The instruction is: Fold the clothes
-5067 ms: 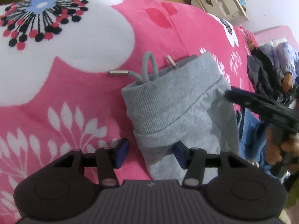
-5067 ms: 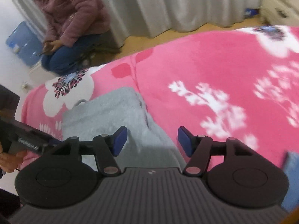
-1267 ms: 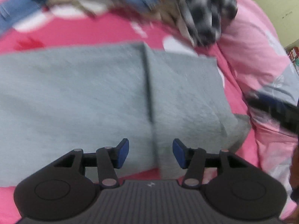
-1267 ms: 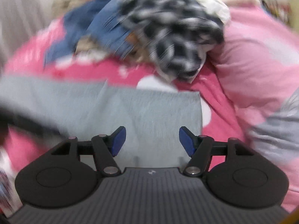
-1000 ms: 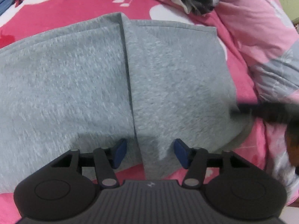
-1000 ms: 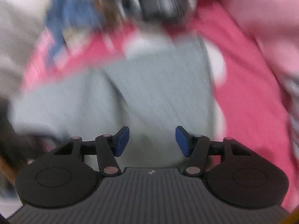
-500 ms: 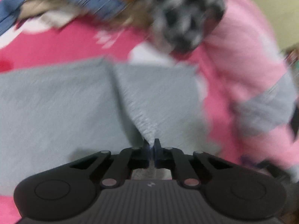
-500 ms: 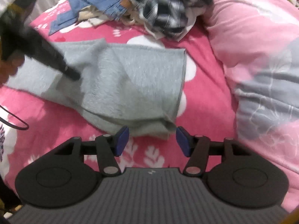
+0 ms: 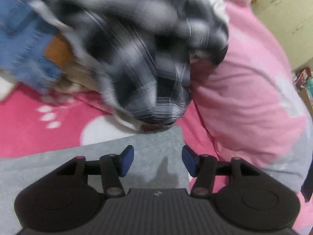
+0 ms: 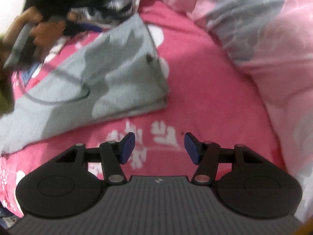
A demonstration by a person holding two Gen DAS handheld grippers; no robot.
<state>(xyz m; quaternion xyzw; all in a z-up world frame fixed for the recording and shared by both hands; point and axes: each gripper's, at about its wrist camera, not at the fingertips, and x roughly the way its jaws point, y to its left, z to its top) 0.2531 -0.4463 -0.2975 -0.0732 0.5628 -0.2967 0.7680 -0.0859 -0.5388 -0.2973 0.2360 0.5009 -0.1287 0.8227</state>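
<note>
Grey sweatpants point(image 10: 109, 72) lie flat and folded over on the pink flowered blanket point(image 10: 205, 90). In the left wrist view their far corner point(image 9: 160, 143) sits just under my left gripper point(image 9: 157, 160), which is open with nothing between its fingers. My right gripper point(image 10: 159, 148) is open too, hovering over bare blanket a little in front of the pants' near edge. A hand point(image 10: 45, 31) holding the left gripper shows at the upper left of the right wrist view.
A blurred pile of clothes lies past the pants: a black-and-white plaid shirt point(image 9: 148, 58) and blue jeans point(image 9: 25, 45). A pink and grey duvet point(image 10: 264, 35) bulges on the right. A thin dark cable point(image 10: 58, 98) loops over the pants.
The left gripper, shut on a fold of the grey pants half a second ago, has opened and let go near the far corner. The right gripper has drawn back off the pants.
</note>
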